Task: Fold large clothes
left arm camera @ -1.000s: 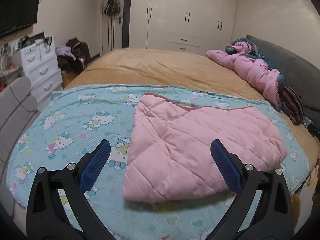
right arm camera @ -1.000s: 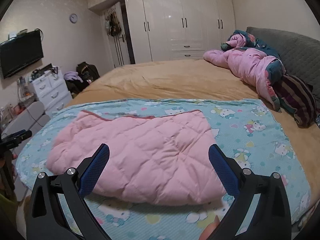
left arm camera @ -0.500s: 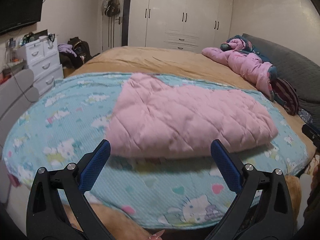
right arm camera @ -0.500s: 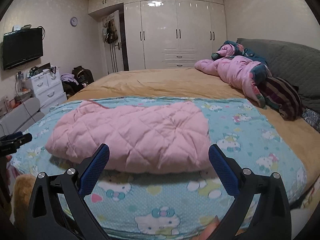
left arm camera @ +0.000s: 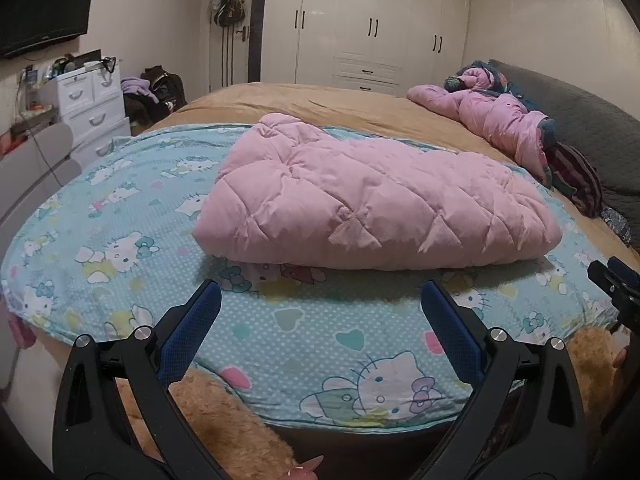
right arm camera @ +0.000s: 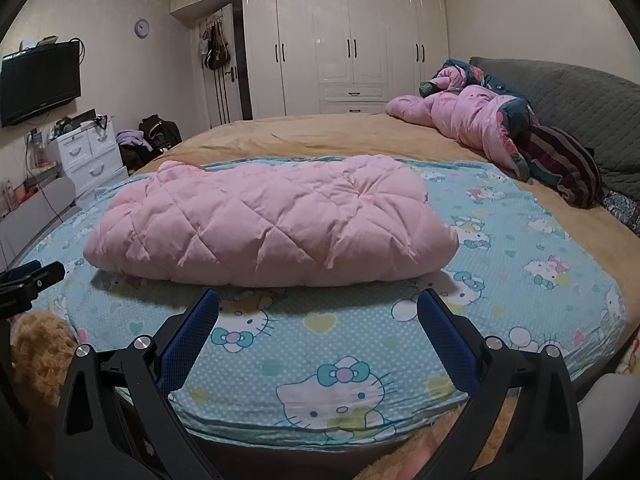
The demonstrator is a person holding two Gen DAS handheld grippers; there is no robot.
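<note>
A pink quilted padded garment [left arm camera: 372, 204] lies folded in a thick bundle on a turquoise Hello Kitty sheet [left arm camera: 120, 248] at the near end of the bed; it also shows in the right wrist view [right arm camera: 272, 224]. My left gripper [left arm camera: 320, 312] is open and empty, low at the bed's near edge, short of the garment's front. My right gripper [right arm camera: 318, 312] is open and empty, also low before the garment. The right gripper's tip shows at the right edge of the left wrist view [left arm camera: 612, 280], and the left gripper's tip at the left edge of the right wrist view [right arm camera: 32, 280].
A tan bedspread [right arm camera: 340, 132] covers the far bed. A crumpled pink duvet [right arm camera: 464, 120], a striped cloth [right arm camera: 564, 160] and a grey headboard [right arm camera: 568, 92] lie at the right. White drawers [left arm camera: 92, 104] stand left, wardrobes [right arm camera: 344, 48] behind. A brown plush thing [left arm camera: 224, 432] sits below the bed edge.
Both grippers have dropped lower and drawn back toward the bed's near edge; the view is now level with the garment. The garment has not moved and both grippers stayed open.
</note>
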